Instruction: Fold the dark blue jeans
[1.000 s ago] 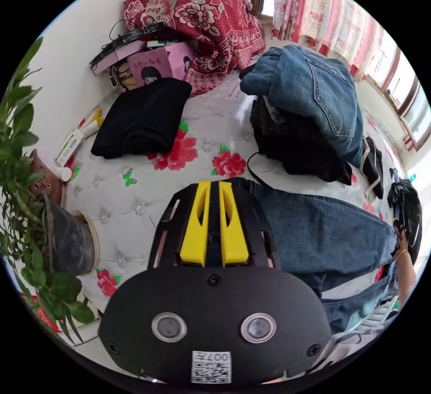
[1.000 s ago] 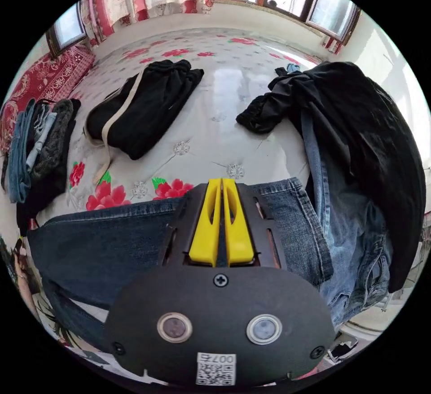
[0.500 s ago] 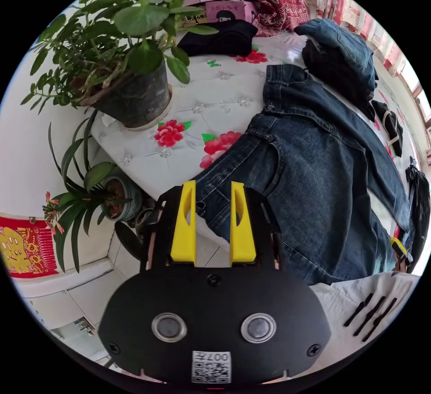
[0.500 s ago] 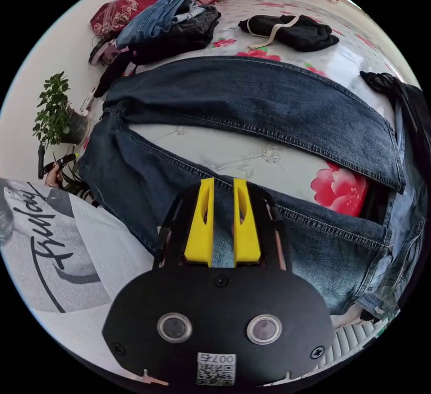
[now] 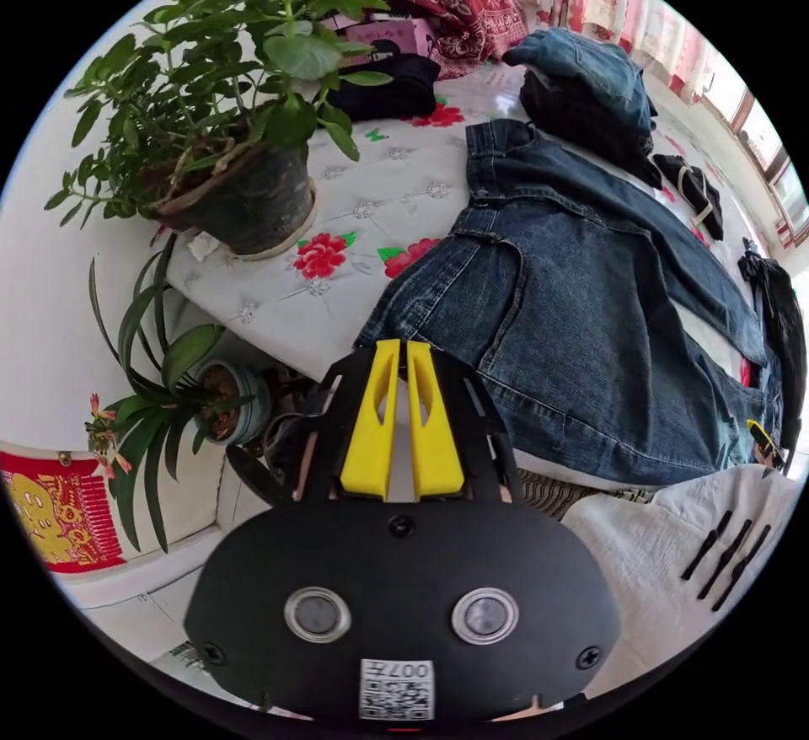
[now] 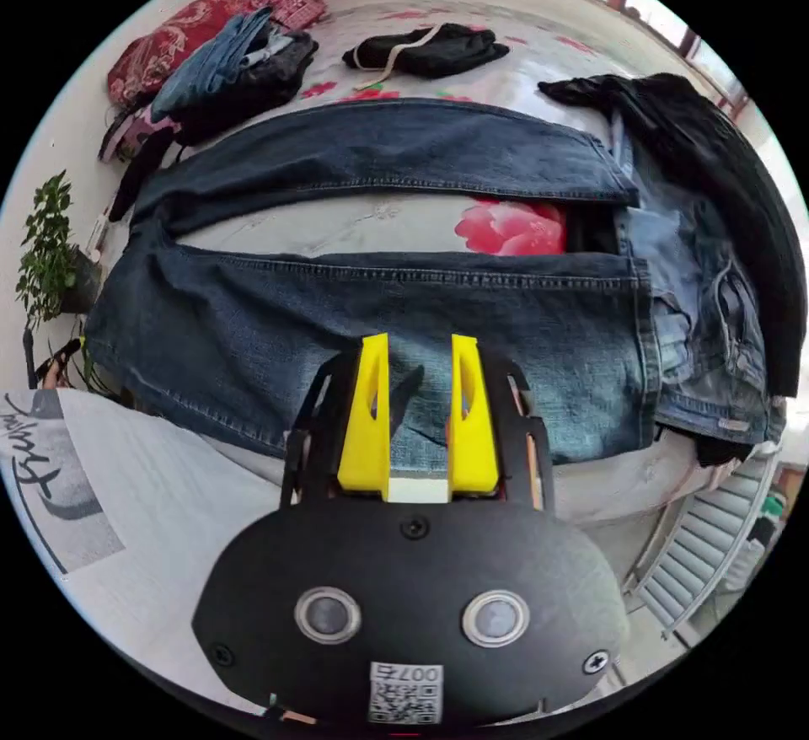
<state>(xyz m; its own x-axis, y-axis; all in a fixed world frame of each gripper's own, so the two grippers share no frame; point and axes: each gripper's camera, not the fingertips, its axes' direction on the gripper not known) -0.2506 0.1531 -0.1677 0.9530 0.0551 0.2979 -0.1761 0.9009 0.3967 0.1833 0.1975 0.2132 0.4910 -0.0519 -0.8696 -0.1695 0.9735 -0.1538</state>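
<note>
With the jeans (image 6: 379, 302) spread flat on the bed (image 5: 371, 209) (legs apart), your left tool (image 5: 401, 352) is nearly pressed together and empty, your right tool (image 6: 419, 350) spread, so next grip one leg and lay it over the other.

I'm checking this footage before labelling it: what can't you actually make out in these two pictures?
- Left gripper view: the left gripper covers whether its tips touch the dark blue jeans.
- Right gripper view: the right gripper housing hides the jeans' near edge.
- Right gripper view: the black garment covers the lighter jeans.
</note>
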